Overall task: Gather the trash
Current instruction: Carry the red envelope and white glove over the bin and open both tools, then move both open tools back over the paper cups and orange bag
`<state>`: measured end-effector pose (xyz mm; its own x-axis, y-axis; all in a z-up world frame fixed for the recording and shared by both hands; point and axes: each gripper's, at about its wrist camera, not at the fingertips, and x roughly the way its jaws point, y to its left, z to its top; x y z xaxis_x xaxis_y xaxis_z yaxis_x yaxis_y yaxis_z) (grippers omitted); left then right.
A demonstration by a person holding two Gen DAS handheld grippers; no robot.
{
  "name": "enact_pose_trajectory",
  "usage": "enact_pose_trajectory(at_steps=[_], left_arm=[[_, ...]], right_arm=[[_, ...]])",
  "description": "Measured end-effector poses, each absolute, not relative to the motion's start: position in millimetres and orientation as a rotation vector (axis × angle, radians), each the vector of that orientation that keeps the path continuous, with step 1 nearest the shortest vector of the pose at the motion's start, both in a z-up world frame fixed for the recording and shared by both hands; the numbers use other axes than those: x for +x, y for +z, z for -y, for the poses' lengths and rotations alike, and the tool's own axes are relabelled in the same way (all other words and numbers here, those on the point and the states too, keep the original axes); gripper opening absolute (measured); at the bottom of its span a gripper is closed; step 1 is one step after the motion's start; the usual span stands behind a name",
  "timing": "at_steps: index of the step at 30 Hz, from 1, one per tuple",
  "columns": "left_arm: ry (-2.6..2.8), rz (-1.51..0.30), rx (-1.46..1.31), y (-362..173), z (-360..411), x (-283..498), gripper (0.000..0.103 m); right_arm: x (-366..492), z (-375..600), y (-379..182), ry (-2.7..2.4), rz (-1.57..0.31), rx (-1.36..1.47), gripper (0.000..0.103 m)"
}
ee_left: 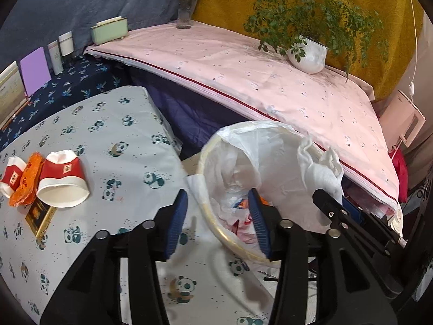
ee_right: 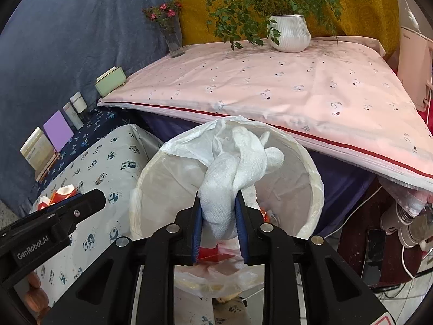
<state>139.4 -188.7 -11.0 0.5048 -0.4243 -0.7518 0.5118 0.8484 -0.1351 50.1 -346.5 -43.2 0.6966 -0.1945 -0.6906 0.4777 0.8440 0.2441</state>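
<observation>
Trash item: crumpled white woven cloth wad (ee_right: 232, 173), pinched between our right gripper's (ee_right: 219, 226) blue pads, held above the round bin lined with a white plastic bag (ee_right: 303, 162). Our left gripper (ee_left: 220, 223) hangs wide apart, holding nothing, over the bin's rim. Two red-and-white paper cups (ee_left: 62, 181) and an orange wrapper (ee_left: 27, 180) lie on the panda-print tablecloth (ee_left: 113, 124).

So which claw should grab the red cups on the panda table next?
Probably the left claw. It is open and empty, and the red paper cups lie on its side of the panda table. The right claw is busy, shut on a white cloth over the trash bin.
</observation>
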Motion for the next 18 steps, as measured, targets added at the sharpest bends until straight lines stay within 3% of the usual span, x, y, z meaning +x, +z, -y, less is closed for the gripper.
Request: enact_pose_trajectory(at_steps=[7,18], left_arm=[[-0.507,-0.857,0.070,-5.8,159.6,149.4,0.058],[-0.416,-0.850,0.001,-2.0,101.9,163.1,0.059]], right_arm=[[57.7,332.0,-31.5,-0.382,-0.679,0.412,0.043],[75.9,284.4,-11.9,-0.298,-0.670,0.358,0.043]])
